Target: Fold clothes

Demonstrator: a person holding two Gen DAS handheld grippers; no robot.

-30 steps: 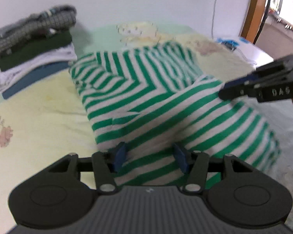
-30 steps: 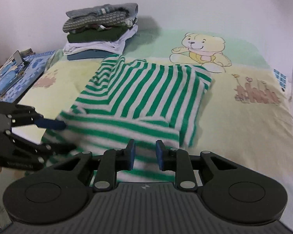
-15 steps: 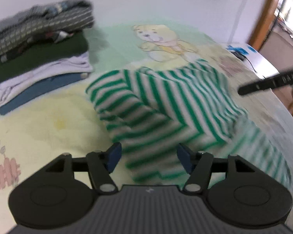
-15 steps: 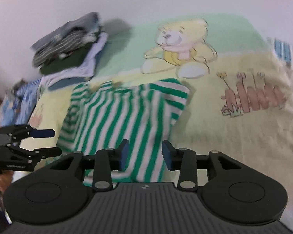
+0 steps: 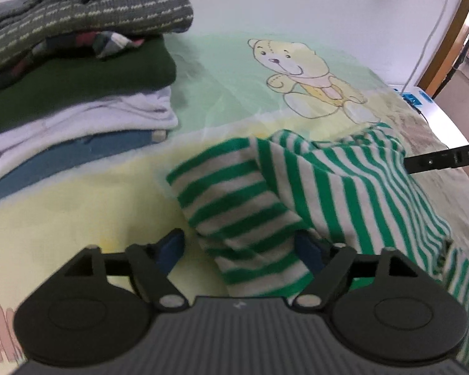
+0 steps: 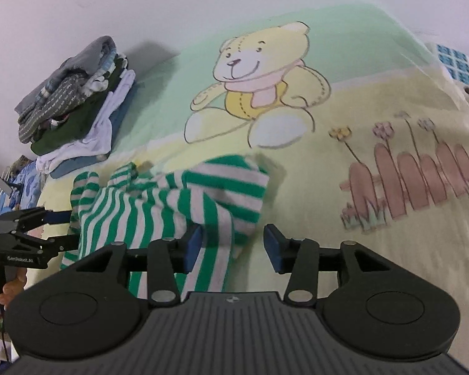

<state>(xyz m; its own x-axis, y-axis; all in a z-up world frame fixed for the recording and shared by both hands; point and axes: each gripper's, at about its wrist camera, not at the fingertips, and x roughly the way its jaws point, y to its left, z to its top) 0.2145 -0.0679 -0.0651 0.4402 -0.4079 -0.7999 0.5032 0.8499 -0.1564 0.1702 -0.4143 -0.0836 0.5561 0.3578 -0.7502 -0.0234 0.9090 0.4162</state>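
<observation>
A green-and-white striped shirt (image 5: 297, 187) lies bunched on the yellow bedsheet (image 5: 78, 206), doubled over on itself. My left gripper (image 5: 239, 247) is over its near left corner with its jaws opening; cloth lies between them against the right pad, and the left pad is clear of it. In the right wrist view the shirt (image 6: 172, 197) sits left of centre. My right gripper (image 6: 233, 243) is also opening, a fold of cloth hanging loose beside its left pad. Each gripper shows in the other's view, the right (image 5: 444, 161) and the left (image 6: 43, 228).
A stack of folded clothes (image 5: 72, 72) stands at the back left by the wall, also seen in the right wrist view (image 6: 75, 106). A bear print (image 6: 256, 87) lies beyond the shirt. A white box with blue squares (image 6: 456, 62) is at the far right edge.
Both grippers moved forward across the bed, carrying the shirt's near edge over toward the far edge, so it now lies shorter and doubled. Both pairs of jaws widened off the cloth.
</observation>
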